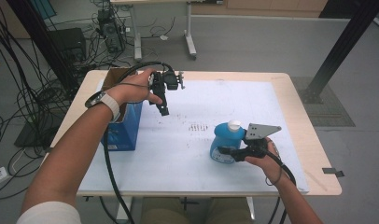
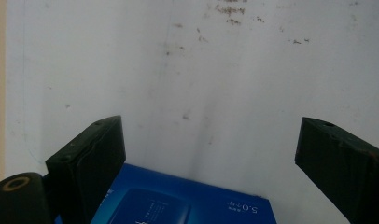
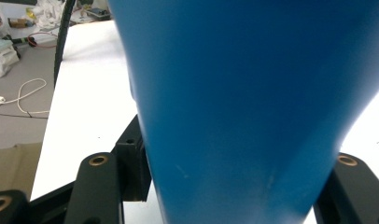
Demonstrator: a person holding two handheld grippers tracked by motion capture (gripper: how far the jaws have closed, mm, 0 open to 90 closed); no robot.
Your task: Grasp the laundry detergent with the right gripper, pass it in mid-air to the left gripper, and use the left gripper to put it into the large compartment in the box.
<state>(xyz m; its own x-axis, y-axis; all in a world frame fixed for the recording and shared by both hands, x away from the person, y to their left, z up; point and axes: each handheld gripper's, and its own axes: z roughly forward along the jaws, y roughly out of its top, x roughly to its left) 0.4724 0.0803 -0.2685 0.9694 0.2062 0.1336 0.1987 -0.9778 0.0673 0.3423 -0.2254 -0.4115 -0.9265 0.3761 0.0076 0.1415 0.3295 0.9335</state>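
Right gripper view is dominated by a blue bottle, on whose lower body the right claw is clamped, one jaw pressed to each flank. From the high view the right claw is seen gripping the bottle at about four o'clock on the table, the bottle standing upright on a white sheet with its white cap at the top. The left claw is held above the sheet at about eleven o'clock, its jaws spread wide with nothing between them. Just beside it, toward nine o'clock, a blue box stands with its flaps open. In the left gripper view the left claw is seen hanging over the box's near edge and the stained sheet.
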